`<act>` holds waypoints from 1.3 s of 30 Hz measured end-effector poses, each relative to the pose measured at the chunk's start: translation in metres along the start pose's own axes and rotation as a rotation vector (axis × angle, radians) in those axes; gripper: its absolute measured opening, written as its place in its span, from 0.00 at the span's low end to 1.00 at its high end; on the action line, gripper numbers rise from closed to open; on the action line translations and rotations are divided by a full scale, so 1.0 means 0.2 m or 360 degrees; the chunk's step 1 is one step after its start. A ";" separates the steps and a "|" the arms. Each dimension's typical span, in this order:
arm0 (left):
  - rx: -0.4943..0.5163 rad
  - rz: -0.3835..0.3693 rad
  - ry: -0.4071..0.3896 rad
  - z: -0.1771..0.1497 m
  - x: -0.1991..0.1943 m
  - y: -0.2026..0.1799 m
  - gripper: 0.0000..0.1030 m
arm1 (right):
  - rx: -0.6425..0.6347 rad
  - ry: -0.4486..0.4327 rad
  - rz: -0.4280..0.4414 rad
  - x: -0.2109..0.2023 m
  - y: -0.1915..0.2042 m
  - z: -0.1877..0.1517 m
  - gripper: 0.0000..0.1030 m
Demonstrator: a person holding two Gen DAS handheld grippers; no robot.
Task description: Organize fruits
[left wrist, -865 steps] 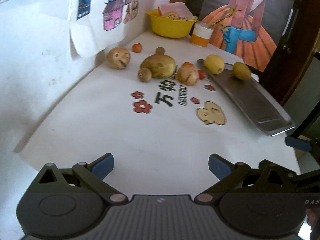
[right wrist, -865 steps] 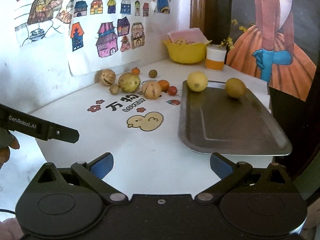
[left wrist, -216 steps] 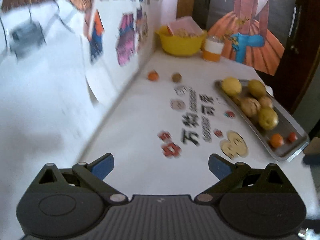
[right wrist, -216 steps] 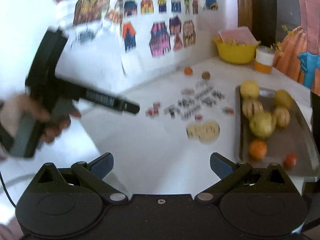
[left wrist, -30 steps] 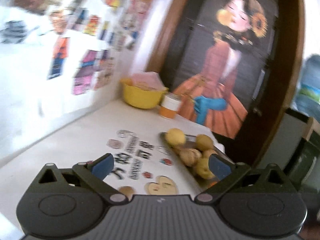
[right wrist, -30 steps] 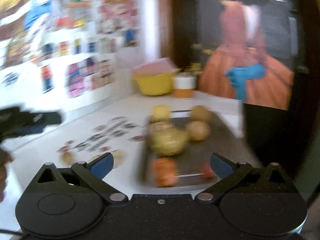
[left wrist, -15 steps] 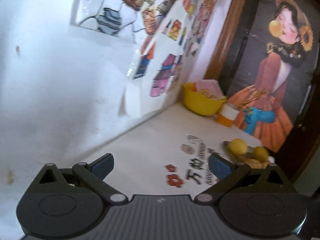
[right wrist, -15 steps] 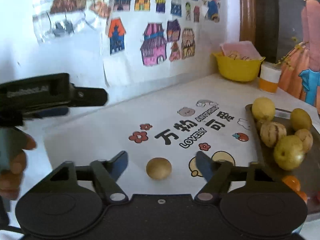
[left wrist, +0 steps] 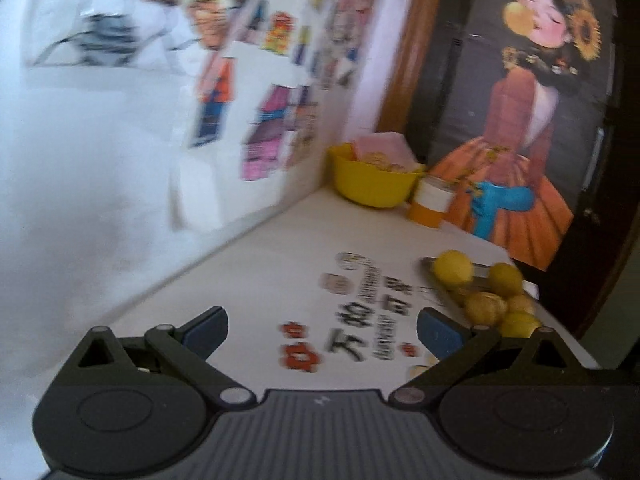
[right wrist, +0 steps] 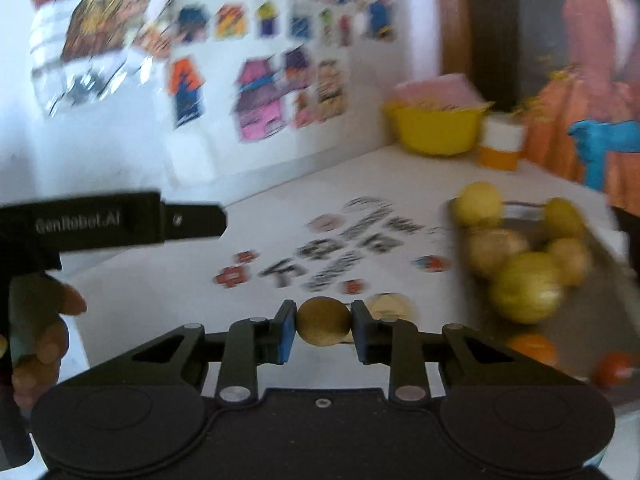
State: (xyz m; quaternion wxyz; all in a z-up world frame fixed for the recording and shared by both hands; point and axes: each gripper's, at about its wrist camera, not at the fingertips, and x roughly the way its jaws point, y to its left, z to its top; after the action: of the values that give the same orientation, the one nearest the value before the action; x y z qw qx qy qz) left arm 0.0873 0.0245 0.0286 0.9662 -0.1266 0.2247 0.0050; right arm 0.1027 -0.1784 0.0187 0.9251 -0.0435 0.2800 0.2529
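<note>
Left wrist view: left gripper (left wrist: 322, 326) was held wide open w/ nothing in it, above the table (left wrist: 256, 272). Yellowish fruits were piled on the tray (left wrist: 430, 266).

Right wrist view: right gripper (right wrist: 324, 330) was clamped on a small brown fruit (right wrist: 324, 327), across its middle, near the tray (right wrist: 600, 240). Fruit was judged light, firm, round, prob. prone to roll. A yellow bowl (right wrist: 436, 130) sat at the back; contents unclear.

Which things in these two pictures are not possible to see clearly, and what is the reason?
- Tray, right wrist view: motion blur; near end hidden behind the right gripper.
- Small brown fruit: its underside is hidden, so contact with the table is unclear.
- Tray fruits, left wrist view: partly behind the left gripper fingers.
</note>
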 end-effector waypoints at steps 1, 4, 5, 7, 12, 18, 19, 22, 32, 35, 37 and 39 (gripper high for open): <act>0.0011 -0.0031 0.0005 -0.01 0.01 -0.04 0.99 | 0.0013 -0.0023 -0.0046 -0.04 -0.04 -0.01 0.30; 0.0038 -0.0124 0.0043 -0.05 0.03 -0.16 0.99 | 0.0097 -0.0082 -0.0213 -0.17 -0.21 -0.04 0.30; 0.0049 -0.0158 0.0064 -0.07 0.04 -0.20 0.99 | 0.0122 -0.0098 -0.0279 -0.20 -0.26 -0.06 0.30; 0.0073 -0.0209 0.0104 -0.11 0.06 -0.28 0.99 | 0.0158 -0.0111 -0.0397 -0.24 -0.36 -0.10 0.30; 0.0138 -0.0313 0.0187 -0.18 0.08 -0.44 0.99 | 0.0240 -0.0103 -0.0484 -0.26 -0.52 -0.18 0.38; 0.0193 -0.0346 0.0195 -0.22 0.03 -0.50 0.99 | 0.0242 -0.0172 -0.0490 -0.34 -0.48 -0.24 0.65; 0.0198 -0.0348 0.0196 -0.22 0.02 -0.50 0.99 | 0.0240 -0.0187 -0.0496 -0.36 -0.46 -0.25 0.71; 0.0235 -0.0353 0.0188 -0.22 -0.02 -0.46 0.99 | 0.0235 -0.0228 -0.0526 -0.44 -0.40 -0.29 0.78; 0.0298 -0.0348 0.0155 -0.29 -0.21 -0.31 0.99 | 0.0243 -0.0277 -0.0538 -0.61 -0.14 -0.42 0.96; 0.0328 -0.0319 0.0131 -0.31 -0.26 -0.28 0.99 | 0.0230 -0.0271 -0.0520 -0.63 -0.08 -0.44 0.96; 0.0330 -0.0293 0.0129 -0.32 -0.28 -0.26 0.99 | 0.0229 -0.0268 -0.0516 -0.63 -0.06 -0.45 0.99; 0.0312 -0.0296 0.0124 -0.33 -0.30 -0.24 0.99 | 0.0230 -0.0268 -0.0512 -0.63 -0.05 -0.45 0.99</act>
State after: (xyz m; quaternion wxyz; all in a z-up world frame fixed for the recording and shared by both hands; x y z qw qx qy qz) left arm 0.0085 -0.0356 0.0089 0.9608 -0.0518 0.2486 -0.1115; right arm -0.0275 -0.2629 0.0116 0.9744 0.0002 0.2085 0.0836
